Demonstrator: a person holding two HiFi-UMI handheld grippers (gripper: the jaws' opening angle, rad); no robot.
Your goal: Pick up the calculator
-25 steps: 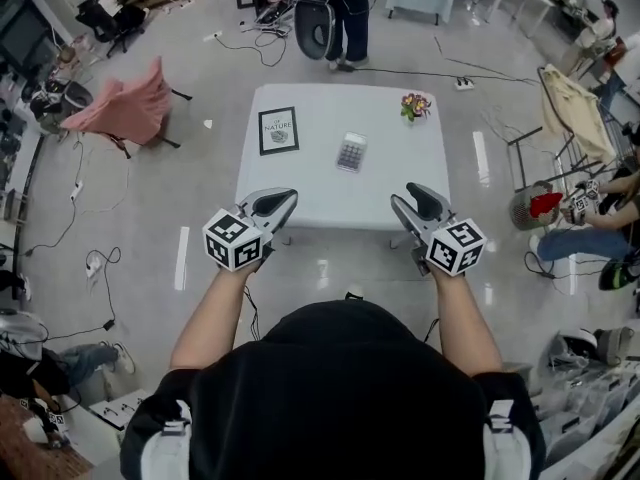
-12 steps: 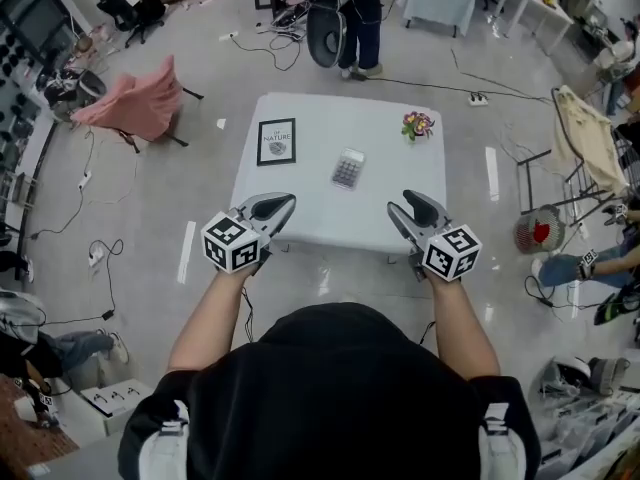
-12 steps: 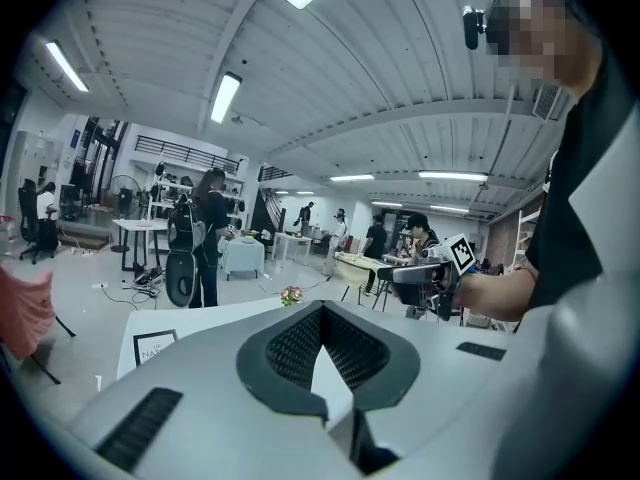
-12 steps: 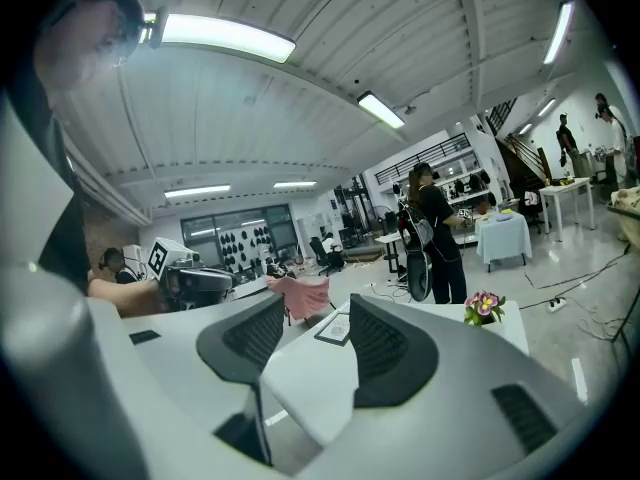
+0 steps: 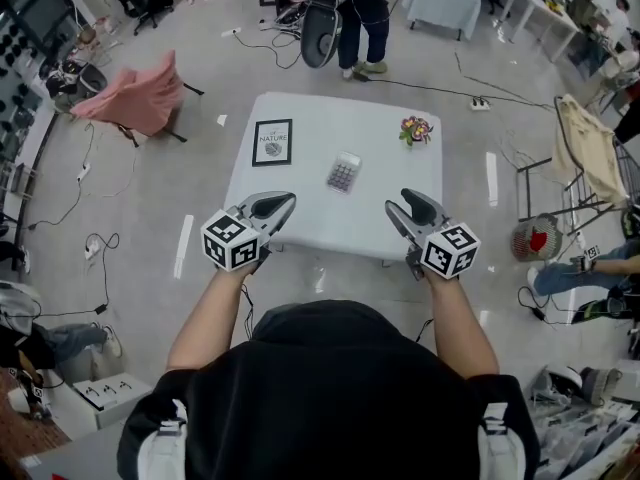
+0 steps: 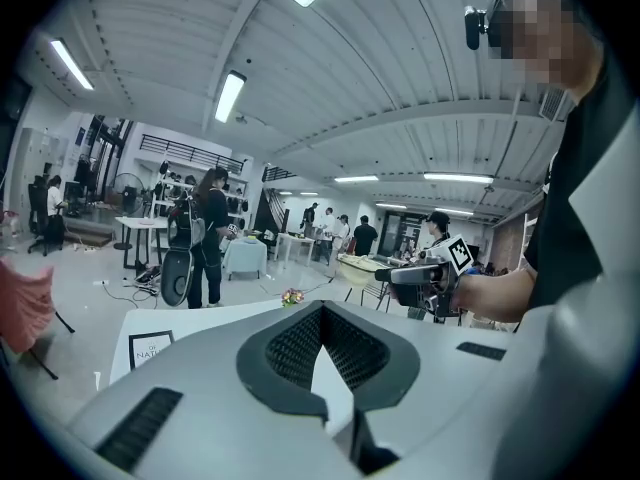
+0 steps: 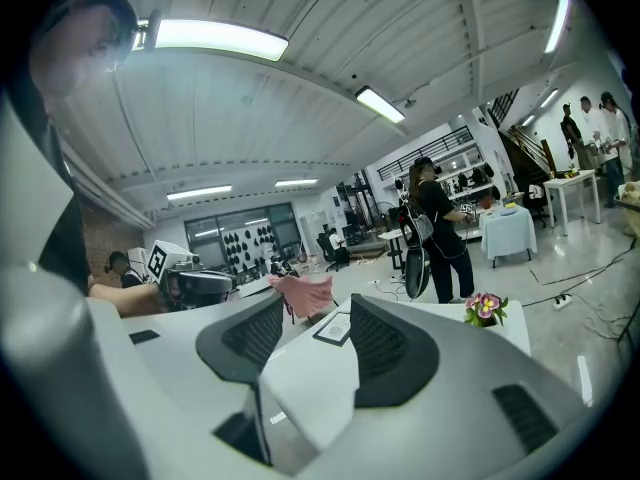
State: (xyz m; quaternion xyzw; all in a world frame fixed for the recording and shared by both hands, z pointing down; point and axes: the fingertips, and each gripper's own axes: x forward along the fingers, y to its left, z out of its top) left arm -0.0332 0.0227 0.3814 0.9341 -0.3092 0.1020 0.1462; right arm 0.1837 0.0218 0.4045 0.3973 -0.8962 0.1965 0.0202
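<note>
Hovering at the near edge of the white table (image 5: pixel 300 223): left gripper (image 5: pixel 284 200), tips seemingly together, nothing between. Framed print (image 5: pixel 272 141), flat, far left. Calculator (image 5: pixel 344 172), flat mid-table, well apart from both grippers. Flowers (image 5: pixel 415 129), far right. Right gripper (image 5: pixel 400 204), jaws apart, empty.

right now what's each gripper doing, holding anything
Left gripper: closed, holding nothing.
Right gripper: open, empty.

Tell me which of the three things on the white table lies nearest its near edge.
The calculator, in the middle; the framed print and flowers sit farther back.
</note>
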